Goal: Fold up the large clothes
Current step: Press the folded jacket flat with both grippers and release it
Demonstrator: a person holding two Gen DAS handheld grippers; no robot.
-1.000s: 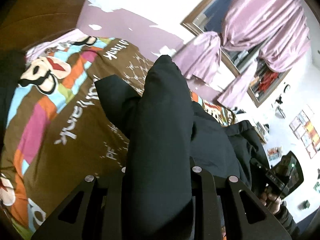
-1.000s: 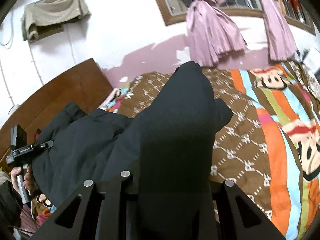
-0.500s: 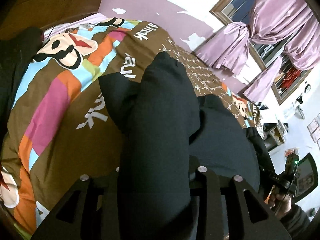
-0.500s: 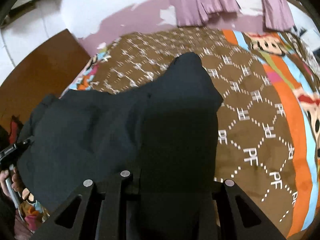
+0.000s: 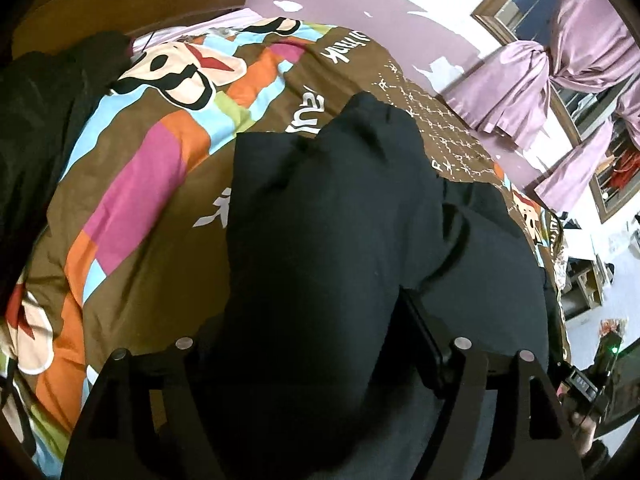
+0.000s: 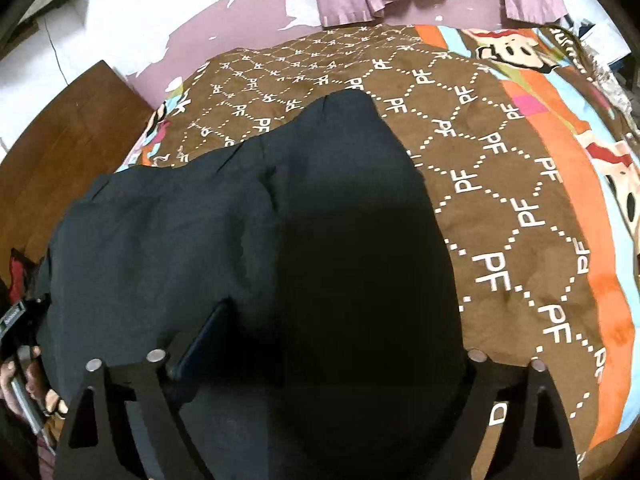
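Observation:
A large black garment [image 5: 340, 240] lies on the bed's patterned brown blanket [image 5: 152, 208]. In the left wrist view it drapes over my left gripper [image 5: 320, 360], and the cloth hides the fingertips. In the right wrist view the same garment [image 6: 280, 240] spreads to the left and covers my right gripper [image 6: 320, 368]. One finger [image 6: 200, 344] shows at the left under the cloth, set wide from the other side. In both views the jaws appear spread apart with cloth bunched between them.
A wooden headboard [image 6: 52, 152] stands at the left. Purple curtains [image 5: 540, 80] hang at a window on the far wall. Another dark garment [image 5: 36, 120] lies at the bed's left edge. The other hand-held gripper [image 5: 592, 380] shows at the lower right.
Both grippers have dropped toward the bed with the garment, which now lies lower and flatter. Both pairs of jaws stand wider apart than before.

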